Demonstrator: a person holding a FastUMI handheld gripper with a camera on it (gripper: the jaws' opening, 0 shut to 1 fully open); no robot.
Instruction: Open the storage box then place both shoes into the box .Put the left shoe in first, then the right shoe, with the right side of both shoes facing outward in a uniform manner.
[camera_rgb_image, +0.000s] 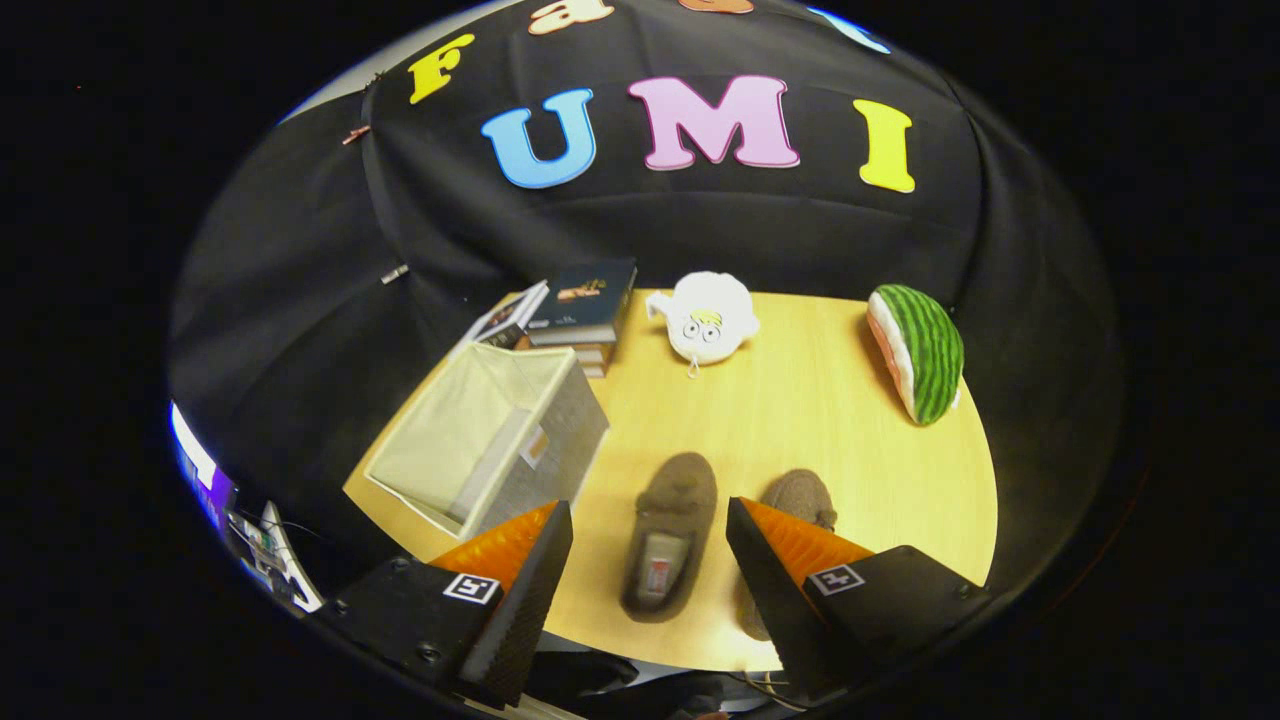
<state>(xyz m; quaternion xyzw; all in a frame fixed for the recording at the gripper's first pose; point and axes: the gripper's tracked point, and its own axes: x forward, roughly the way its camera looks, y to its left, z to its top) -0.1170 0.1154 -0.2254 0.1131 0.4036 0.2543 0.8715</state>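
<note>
The gripper (650, 560) is held high with fingers spread wide and empty; the left slipper (668, 545), framed between them, should be approached squarely before the storage box (490, 440).

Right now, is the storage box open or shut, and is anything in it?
Open and empty: the storage box has no lid on, and its pale lining shows bare. Both shoes sit on the table; the tool is open.

Wooden table (800, 440). Two slippers: one (668, 540) between the fingers, one (800, 497) partly behind the right finger. Open box (490, 440) ahead-left. Beyond: stacked books (580, 310), a plush toy (708, 318), a watermelon cushion (925, 350) ahead-right.
</note>
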